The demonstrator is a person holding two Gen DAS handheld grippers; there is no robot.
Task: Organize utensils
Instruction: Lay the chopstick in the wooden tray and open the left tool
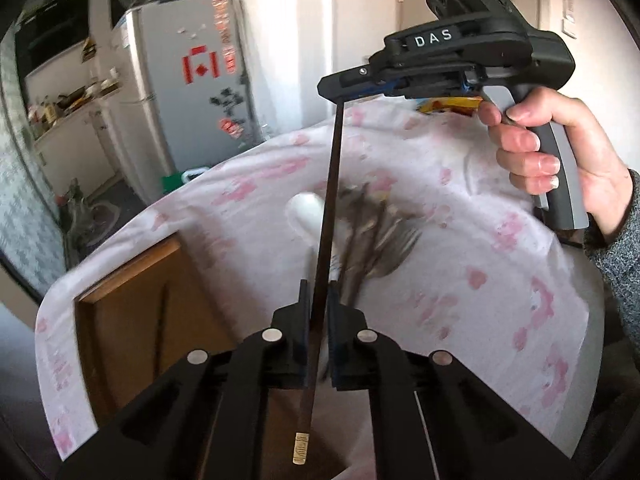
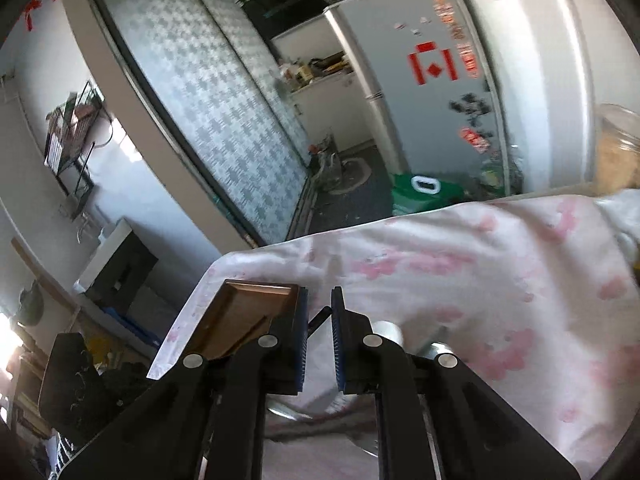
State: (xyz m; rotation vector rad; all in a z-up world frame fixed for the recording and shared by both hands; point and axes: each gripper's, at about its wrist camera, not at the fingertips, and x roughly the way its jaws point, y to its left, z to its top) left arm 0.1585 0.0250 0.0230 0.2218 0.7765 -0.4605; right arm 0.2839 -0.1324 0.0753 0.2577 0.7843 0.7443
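My left gripper [image 1: 317,300] is shut on a dark brown chopstick [image 1: 326,216] and holds it above the table. The chopstick's far end reaches up to the tip of my right gripper [image 1: 340,84], seen from the side at the upper right. In the right wrist view the right gripper [image 2: 319,308] has its jaws slightly apart with nothing clearly between the pads. A pile of metal forks and spoons [image 1: 372,232] and a white spoon [image 1: 306,210] lie blurred on the pink-flowered tablecloth [image 1: 480,240]. A wooden tray [image 1: 132,320] sits at the table's left corner, a dark stick in it.
The wooden tray also shows in the right wrist view [image 2: 248,312]. A fridge [image 1: 188,80] stands beyond the table's far edge. A green box [image 2: 424,192] sits on the floor. A yellow packet [image 1: 448,105] lies at the table's far side.
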